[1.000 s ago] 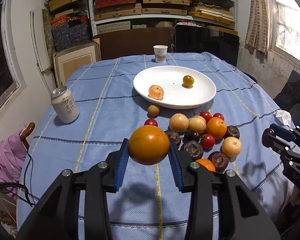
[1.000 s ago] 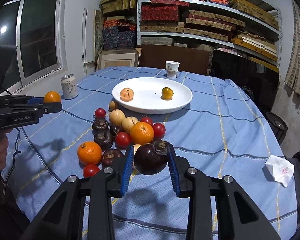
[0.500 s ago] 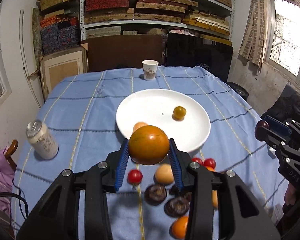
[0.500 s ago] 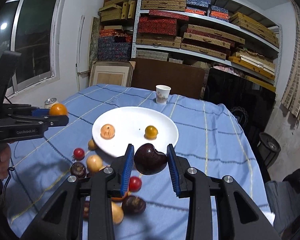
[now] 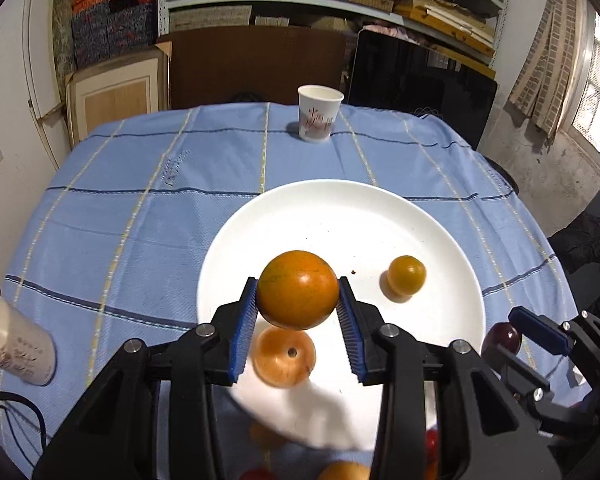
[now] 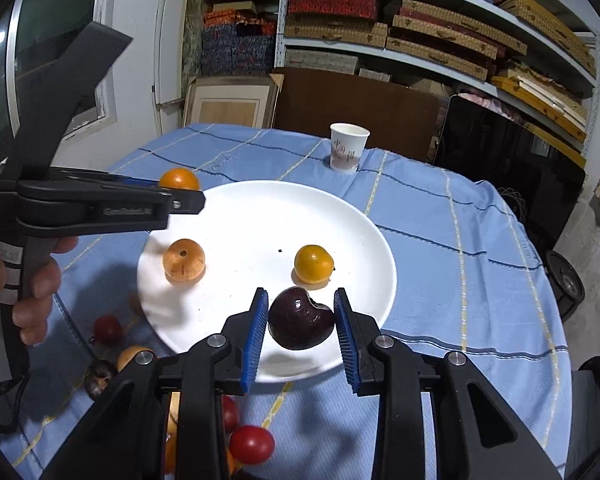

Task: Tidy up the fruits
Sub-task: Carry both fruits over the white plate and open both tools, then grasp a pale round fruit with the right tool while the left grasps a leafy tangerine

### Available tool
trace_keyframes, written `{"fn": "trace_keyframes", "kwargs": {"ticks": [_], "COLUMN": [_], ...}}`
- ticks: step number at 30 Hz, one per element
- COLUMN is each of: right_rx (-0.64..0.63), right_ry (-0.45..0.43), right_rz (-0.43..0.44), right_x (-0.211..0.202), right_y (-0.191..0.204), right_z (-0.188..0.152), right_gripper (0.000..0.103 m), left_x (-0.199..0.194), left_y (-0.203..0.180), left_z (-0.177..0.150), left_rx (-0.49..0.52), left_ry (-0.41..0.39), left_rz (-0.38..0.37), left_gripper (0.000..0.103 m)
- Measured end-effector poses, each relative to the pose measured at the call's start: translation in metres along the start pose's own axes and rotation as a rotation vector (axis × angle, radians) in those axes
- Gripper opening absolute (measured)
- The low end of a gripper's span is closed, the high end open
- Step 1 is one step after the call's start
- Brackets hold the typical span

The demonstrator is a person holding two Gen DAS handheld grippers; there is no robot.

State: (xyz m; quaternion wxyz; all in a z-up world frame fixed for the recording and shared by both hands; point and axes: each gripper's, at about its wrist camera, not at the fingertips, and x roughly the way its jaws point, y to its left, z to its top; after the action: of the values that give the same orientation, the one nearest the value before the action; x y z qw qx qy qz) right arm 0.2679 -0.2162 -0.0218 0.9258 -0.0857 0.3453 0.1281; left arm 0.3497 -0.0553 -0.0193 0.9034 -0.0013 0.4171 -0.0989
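The left tool (image 5: 298, 306) gripped a round orange fruit (image 5: 298, 289) above the white plate's (image 5: 340, 208) near-left rim, while the right tool (image 6: 301, 324) clamped a dark purple fruit (image 6: 301, 318) over its near edge. Released there, either could have rolled off onto the tabletop or struck the two small orange fruits already on the plate.

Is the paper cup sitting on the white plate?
No, the paper cup stands on the blue tablecloth beyond the far edge of the white plate, clearly apart from it.

Plate (image 6: 364, 240) mid-counter (image 6: 480, 280), cup (image 6: 349, 146) behind it.
Two fruits lie on the plate; loose fruits (image 6: 108, 328) sit before it; can (image 5: 16, 348) far left.
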Motion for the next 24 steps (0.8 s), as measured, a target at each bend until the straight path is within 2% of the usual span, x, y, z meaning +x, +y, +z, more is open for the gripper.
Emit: {"fn": "trace_keyframes", "kwargs": {"ticks": [3,4,5,7,11,14,19,24], "right_rx": [-0.007,-0.008,-0.009,-0.002,0.014,0.038,0.035,0.035], "right_ry": [0.007,0.0,-0.006,-0.005,-0.019,-0.041,-0.045,0.005], "right_rz": [0.024,0.024,0.011,0.016,0.014,0.019,0.022,0.05], "right_x": [0.013,0.015,0.016,0.015,-0.003,-0.036,-0.091,-0.114], "right_y": [0.001,0.002,0.003,0.002,-0.002,-0.005,0.008,0.041], "right_z": [0.0,0.0,0.0,-0.001,-0.006,-0.021,-0.063,-0.113], "right_gripper": [0.038,0.047,0.048,0.048,0.048,0.048,0.048,0.048], "left_x": [0.016,0.019,0.019,0.011,-0.015,-0.048,-0.107,-0.151], "left_y": [0.002,0.002,0.003,0.004,0.009,0.012,0.007,0.0], "left_z": [0.002,0.003,0.003,0.005,0.001,-0.015,-0.072,-0.142], "left_rx": [-0.004,-0.008,-0.015,-0.015,-0.023,-0.021,0.045,0.131], "left_ry": [0.015,0.018,0.009,-0.039,-0.054,-0.072,-0.1,-0.106], "left_rz": [-0.02,-0.028,-0.017,0.026,0.012,-0.001,-0.007,0.024], "left_gripper": [0.04,0.053,0.068,0.078,0.079,0.08,0.087,0.088]}}
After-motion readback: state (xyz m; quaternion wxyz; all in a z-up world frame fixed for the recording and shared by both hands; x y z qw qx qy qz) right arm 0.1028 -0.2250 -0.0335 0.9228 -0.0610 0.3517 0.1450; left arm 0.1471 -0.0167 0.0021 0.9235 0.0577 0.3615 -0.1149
